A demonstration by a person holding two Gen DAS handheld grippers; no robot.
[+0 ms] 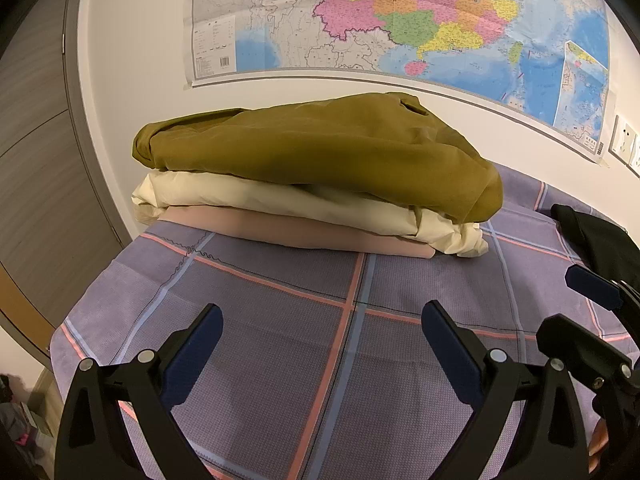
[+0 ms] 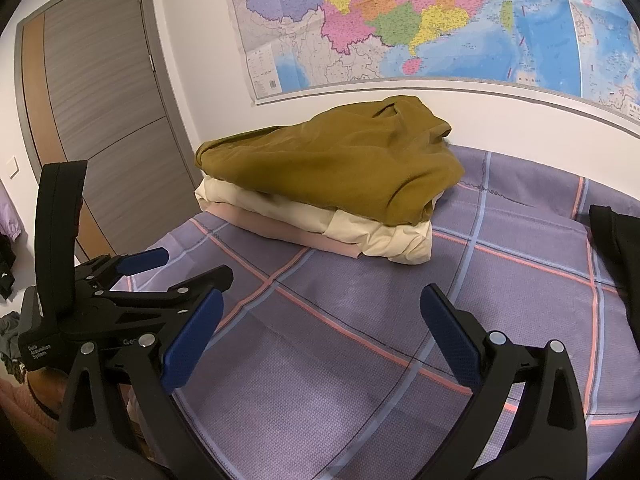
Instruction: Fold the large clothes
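Observation:
A stack of three folded clothes lies on the purple checked bed cover [image 1: 280,312] by the wall: an olive-brown garment [image 1: 320,148] on top, a cream one [image 1: 248,196] under it, a pink one [image 1: 280,232] at the bottom. The stack also shows in the right wrist view, olive garment [image 2: 332,160] on top. My left gripper [image 1: 322,332] is open and empty, low over the cover in front of the stack. My right gripper [image 2: 320,312] is open and empty beside it. A black garment [image 1: 596,240] lies at the right, also in the right wrist view [image 2: 616,240].
A large map [image 1: 400,20] hangs on the white wall behind the bed. A grey and wood door [image 2: 104,120] stands at the left. The bed's left edge [image 1: 60,332] drops to the floor. Wall sockets [image 1: 624,140] are at the far right.

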